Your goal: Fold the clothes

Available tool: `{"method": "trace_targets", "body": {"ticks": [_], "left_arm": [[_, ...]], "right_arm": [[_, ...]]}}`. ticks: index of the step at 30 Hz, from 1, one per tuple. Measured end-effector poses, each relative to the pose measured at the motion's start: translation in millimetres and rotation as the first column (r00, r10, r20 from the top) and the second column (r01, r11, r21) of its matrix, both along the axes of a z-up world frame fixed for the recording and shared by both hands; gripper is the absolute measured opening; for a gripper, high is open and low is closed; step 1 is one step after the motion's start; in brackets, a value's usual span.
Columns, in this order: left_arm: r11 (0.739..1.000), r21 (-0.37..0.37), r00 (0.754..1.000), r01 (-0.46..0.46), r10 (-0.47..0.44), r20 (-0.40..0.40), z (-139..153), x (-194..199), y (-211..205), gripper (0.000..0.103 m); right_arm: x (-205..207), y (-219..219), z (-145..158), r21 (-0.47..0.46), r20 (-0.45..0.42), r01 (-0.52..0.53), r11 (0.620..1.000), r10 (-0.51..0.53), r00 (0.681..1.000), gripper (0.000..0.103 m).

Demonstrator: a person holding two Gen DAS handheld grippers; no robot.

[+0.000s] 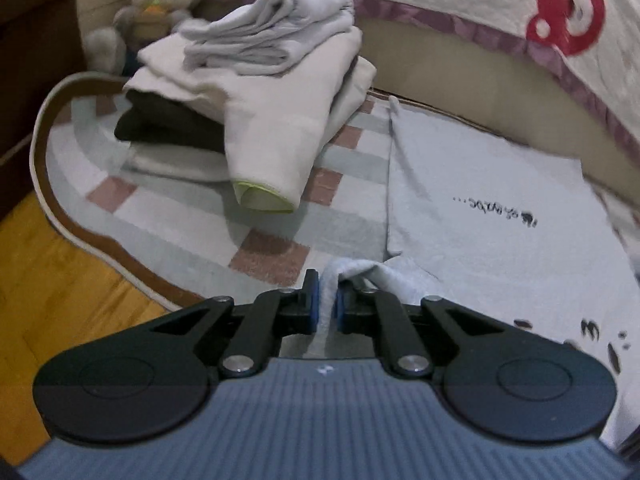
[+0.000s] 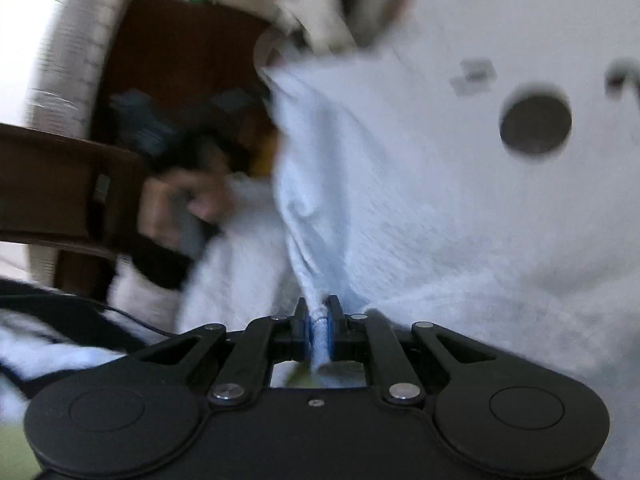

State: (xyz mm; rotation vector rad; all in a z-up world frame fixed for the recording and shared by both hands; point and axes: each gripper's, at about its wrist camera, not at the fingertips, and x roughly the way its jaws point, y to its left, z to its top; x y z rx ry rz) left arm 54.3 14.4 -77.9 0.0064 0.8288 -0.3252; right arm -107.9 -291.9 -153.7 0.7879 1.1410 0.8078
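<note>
Two grippers clenched on pale blue shirt point(image 1: 480, 208): left gripper point(image 1: 328, 300) pinched edge near folded pile point(image 1: 256, 92); right gripper point(image 2: 319, 328) gripped bunched hem.

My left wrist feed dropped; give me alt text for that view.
The left gripper is shut on an edge of the pale blue garment spread on the checked mat. Beyond sits a stack of folded clothes, with a plush rabbit behind.

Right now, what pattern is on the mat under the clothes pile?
Pale grey and white checks with dusty-pink squares on the mat, clearest in the left wrist view.
</note>
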Motion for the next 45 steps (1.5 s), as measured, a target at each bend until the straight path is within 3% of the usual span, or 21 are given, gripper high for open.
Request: {"method": "trace_targets", "body": {"ticks": [1,3,5,6,9,13,14,17,18,19,23,26,29,31,33,37,39,41,42,45], "left_arm": [[1.000,0.021,1.000,-0.006,0.006,-0.010,-2.8,2.5,-3.7,0.008],[0.997,0.074,1.000,-0.009,0.010,-0.012,-7.8,2.5,-12.0,0.008],[0.995,0.098,1.000,-0.009,0.009,0.001,-9.0,-0.4,-15.8,0.008],[0.995,0.100,1.000,-0.008,0.007,0.013,-7.8,-2.8,-15.8,0.008],[0.995,0.102,1.000,-0.011,0.009,0.025,-6.3,-5.8,-13.8,0.008],[0.995,0.102,1.000,-0.002,0.000,0.018,-6.9,-4.8,-13.7,0.008],[0.994,0.106,1.000,0.002,-0.004,0.018,-7.3,-4.6,-14.9,0.008],[0.993,0.121,1.000,0.014,-0.017,0.022,-7.6,-5.7,-17.8,0.008],[0.992,0.123,1.000,0.015,-0.019,0.025,-7.4,-6.4,-18.4,0.008],[0.992,0.123,0.999,0.016,-0.020,0.027,-7.3,-6.8,-18.6,0.008],[0.993,0.106,0.998,0.047,-0.050,0.028,-6.8,-7.3,-19.0,0.008],[0.988,0.078,0.990,0.131,-0.134,0.032,-5.4,-10.8,-25.9,0.008],[0.967,0.041,0.967,0.250,-0.252,0.034,-4.7,-14.1,-43.9,0.009],[0.938,0.016,0.938,0.347,-0.347,0.002,-7.2,-12.8,-64.1,0.009],[0.883,0.029,0.883,0.468,-0.467,-0.034,-10.8,-12.7,-91.6,0.009],[0.697,0.128,0.709,0.705,-0.691,-0.143,-21.7,-17.1,-158.4,0.010],[0.632,0.159,0.652,0.758,-0.734,-0.191,-27.7,-13.6,-182.4,0.010],[0.592,0.158,0.612,0.790,-0.756,-0.232,-35.0,-6.9,-198.2,0.010],[0.585,0.147,0.602,0.797,-0.759,-0.248,-39.2,-2.7,-202.1,0.010],[0.569,0.115,0.576,0.814,-0.765,-0.288,-51.0,8.9,-211.9,0.010]], "right_arm": [[4.3,10.5,-5.2,-0.041,-0.028,-0.021,0.999,0.020,0.999,0.011],[10.1,27.6,-3.5,-0.122,0.002,-0.055,0.991,0.056,0.998,0.016],[13.9,43.2,1.6,-0.192,0.030,-0.092,0.977,0.100,0.995,0.027],[11.5,48.7,8.1,-0.202,0.051,-0.125,0.971,0.138,0.989,0.035],[5.6,54.4,33.5,-0.195,0.141,-0.184,0.963,0.213,0.967,0.036],[14.9,25.7,50.7,-0.182,0.286,-0.003,0.983,0.056,0.957,0.039],[20.7,20.2,47.5,-0.222,0.304,0.062,0.973,0.009,0.953,0.039],[45.1,30.0,30.0,-0.471,0.357,0.238,0.849,-0.063,0.932,0.041],[52.7,37.2,25.9,-0.520,0.386,0.266,0.812,-0.055,0.921,0.041],[58.4,45.4,22.9,-0.534,0.410,0.277,0.799,-0.043,0.911,0.041],[75.2,79.1,12.0,-0.546,0.391,0.194,0.815,0.044,0.919,0.041],[71.6,106.6,2.4,-0.570,0.363,0.102,0.816,0.138,0.921,0.041],[62.8,111.2,-2.4,-0.556,0.363,0.067,0.829,0.169,0.916,0.041],[57.1,115.4,-6.3,-0.535,0.361,0.047,0.843,0.179,0.915,0.041],[52.2,114.6,-7.6,-0.529,0.367,0.032,0.848,0.195,0.910,0.041],[46.1,106.9,-8.1,-0.497,0.348,0.026,0.867,0.172,0.921,0.040],[41.8,101.2,-9.4,-0.474,0.337,0.032,0.880,0.147,0.930,0.036],[37.5,104.7,-7.0,-0.488,0.342,0.034,0.872,0.155,0.927,0.030],[37.5,103.9,-6.4,-0.483,0.337,0.030,0.875,0.154,0.929,0.025],[36.0,95.0,-9.1,-0.444,0.311,0.037,0.895,0.116,0.943,0.024]]}}
